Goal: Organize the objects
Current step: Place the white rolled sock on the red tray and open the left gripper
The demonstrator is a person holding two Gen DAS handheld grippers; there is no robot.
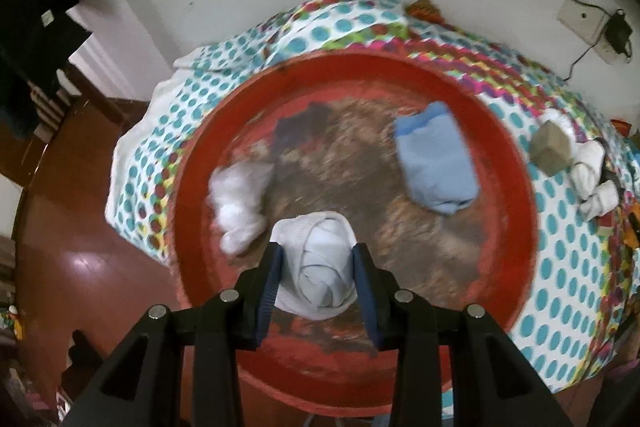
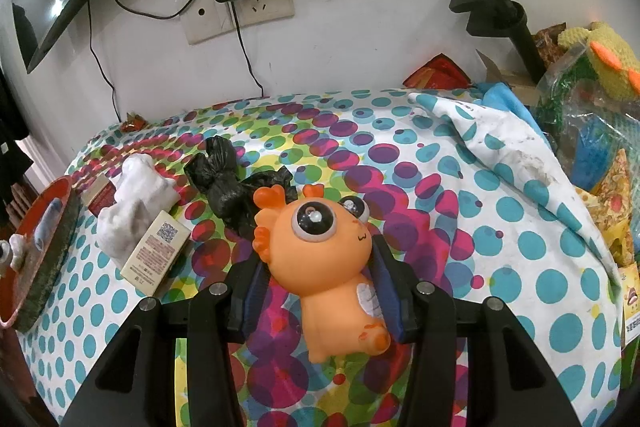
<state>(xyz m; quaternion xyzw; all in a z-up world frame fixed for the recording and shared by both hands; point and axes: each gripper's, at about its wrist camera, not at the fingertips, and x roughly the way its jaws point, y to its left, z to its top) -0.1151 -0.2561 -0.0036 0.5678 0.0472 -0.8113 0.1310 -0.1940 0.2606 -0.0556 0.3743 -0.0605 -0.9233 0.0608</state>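
1. A desk (image 2: 520, 287) under a white cloth printed with teal, magenta and green dots carries everything.
2. A round red plastic tray (image 1: 516, 163) with a worn brown floor sits on it, below the left claw (image 1: 318, 267).
3. Left of the right claw (image 2: 318, 263) lie a cream printed carton (image 2: 154, 253) and a white rolled sock (image 2: 132, 203).
4. Ahead of that claw lies a crumpled black plastic bag (image 2: 224, 183).

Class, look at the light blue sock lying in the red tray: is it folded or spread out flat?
Folded. In the left wrist view the light blue sock lies in the red tray as a short, thick, doubled-over bundle, not stretched to full length.
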